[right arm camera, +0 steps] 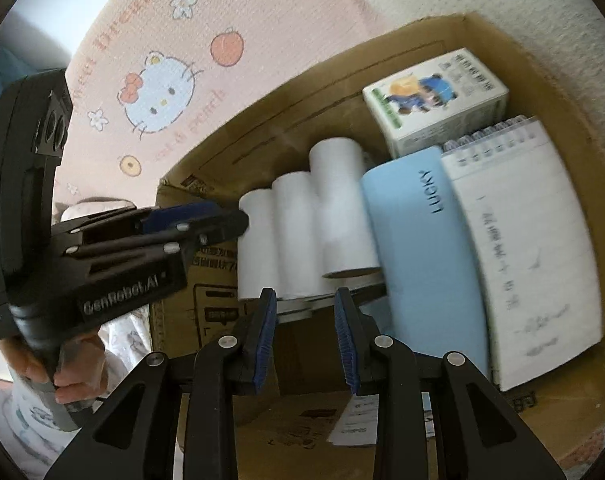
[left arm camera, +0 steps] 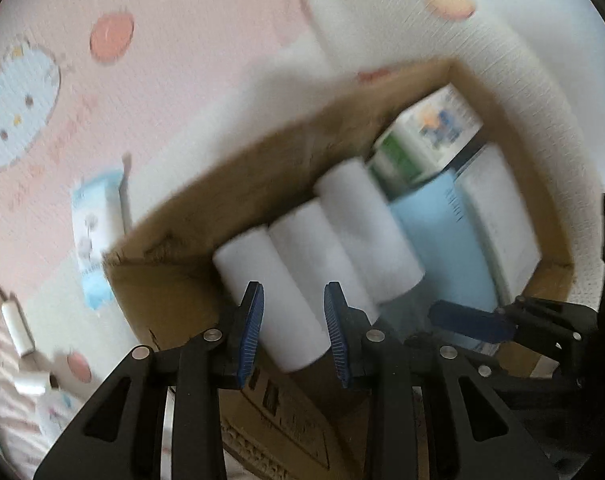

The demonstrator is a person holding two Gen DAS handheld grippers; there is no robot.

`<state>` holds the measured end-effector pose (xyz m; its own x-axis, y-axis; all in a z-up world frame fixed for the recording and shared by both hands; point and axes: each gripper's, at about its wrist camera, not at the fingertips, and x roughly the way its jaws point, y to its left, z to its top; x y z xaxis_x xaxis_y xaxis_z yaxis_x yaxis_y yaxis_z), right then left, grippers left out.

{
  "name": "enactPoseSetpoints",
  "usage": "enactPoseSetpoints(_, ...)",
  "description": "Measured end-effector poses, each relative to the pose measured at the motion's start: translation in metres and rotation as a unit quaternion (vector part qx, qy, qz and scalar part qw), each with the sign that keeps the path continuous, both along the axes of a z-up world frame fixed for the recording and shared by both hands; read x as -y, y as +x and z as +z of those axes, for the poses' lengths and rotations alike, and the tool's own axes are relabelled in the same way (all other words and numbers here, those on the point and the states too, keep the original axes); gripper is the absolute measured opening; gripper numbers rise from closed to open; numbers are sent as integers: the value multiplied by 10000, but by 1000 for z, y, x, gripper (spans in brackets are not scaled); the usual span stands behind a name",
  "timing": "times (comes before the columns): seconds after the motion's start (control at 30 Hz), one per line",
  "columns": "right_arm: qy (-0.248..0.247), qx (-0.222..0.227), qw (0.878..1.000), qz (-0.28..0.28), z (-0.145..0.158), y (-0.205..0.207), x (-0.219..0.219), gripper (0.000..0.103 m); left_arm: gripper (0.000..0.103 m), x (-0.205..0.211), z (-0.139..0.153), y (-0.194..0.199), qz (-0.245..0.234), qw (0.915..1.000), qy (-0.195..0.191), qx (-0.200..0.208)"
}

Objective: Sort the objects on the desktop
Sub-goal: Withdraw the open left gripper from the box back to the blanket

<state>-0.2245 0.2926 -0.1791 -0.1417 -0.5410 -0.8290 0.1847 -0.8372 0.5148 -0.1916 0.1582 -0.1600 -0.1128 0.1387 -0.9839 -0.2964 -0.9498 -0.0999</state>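
An open cardboard box (left arm camera: 262, 148) (right arm camera: 302, 80) holds three white paper rolls side by side, a light blue case (right arm camera: 422, 240) (left arm camera: 434, 232) marked LUCKY, a spiral notebook (right arm camera: 522, 240) and a white-green cartoon carton (right arm camera: 434, 100). My left gripper (left arm camera: 293, 332) points down over the box's near wall. Its blue pads press the sides of the nearest white roll (left arm camera: 278, 292) (right arm camera: 258, 240). The other two rolls (right arm camera: 294, 232) (right arm camera: 342, 200) lie beside it. My right gripper (right arm camera: 306, 340) hovers over the box, jaws narrowly apart with nothing between them.
A pink cartoon-printed cloth (left arm camera: 142, 100) (right arm camera: 162, 40) covers the surface around the box. A blue-white tissue pack (left arm camera: 94, 232) and two small white rolls (left arm camera: 18, 328) lie left of the box. A paper slip (right arm camera: 354, 420) lies on the box floor. A hand (right arm camera: 74, 376) holds the left gripper.
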Motion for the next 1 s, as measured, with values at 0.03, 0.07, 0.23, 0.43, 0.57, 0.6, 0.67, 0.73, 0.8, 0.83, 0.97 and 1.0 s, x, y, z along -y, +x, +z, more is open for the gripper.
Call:
enactPoseSetpoints(0.03, -14, 59, 10000, 0, -2, 1, 0, 26, 35, 1, -6, -1, 59, 9999, -79, 127)
enactPoseSetpoints(0.07, -58, 157, 9999, -2, -4, 2, 0, 26, 34, 4, -13, -3, 149, 9994, -178, 254)
enactPoseSetpoints(0.23, -217, 638, 9977, 21, -15, 13, -4, 26, 29, -1, -15, -1, 79, 9994, -262, 231)
enactPoseSetpoints(0.43, 355, 840, 9958, 60, -29, 8, 6, 26, 25, 3, -22, -4, 139, 9981, 102, 592)
enactPoseSetpoints(0.57, 958, 810, 9920, 116, -36, 1, 14, 26, 26, 12, -12, 0, 133, 9989, 289, 353)
enactPoseSetpoints(0.6, 1035, 832, 9911, 102, -38, 0, 15, 26, 26, 15, -7, 1, 103, 9992, 327, 227)
enactPoseSetpoints(0.67, 1113, 889, 9898, 65, -41, 1, 13, 26, 26, 23, 5, 1, 50, 9991, 412, -125)
enactPoseSetpoints(0.73, 1081, 819, 9908, 15, -33, 7, 9, 26, 26, 35, 20, 6, 20, 9966, 638, -518)
enactPoseSetpoints(0.8, 976, 634, 9932, -5, -19, 16, 6, 26, 31, 44, 32, 13, -14, 9929, 857, -824)
enactPoseSetpoints(0.83, 914, 529, 9944, -7, -11, 22, 4, 26, 36, 52, 38, 18, -7, 9896, 980, -1050)
enactPoseSetpoints(0.97, 896, -109, 9959, 22, 28, 55, 5, 26, 48, 45, 49, 28, 20, 9824, 1289, -1353)
enactPoseSetpoints(1.0, 903, -234, 9956, 1, 34, 63, 5, 26, 48, 47, 49, 31, 2, 9817, 1369, -1322)
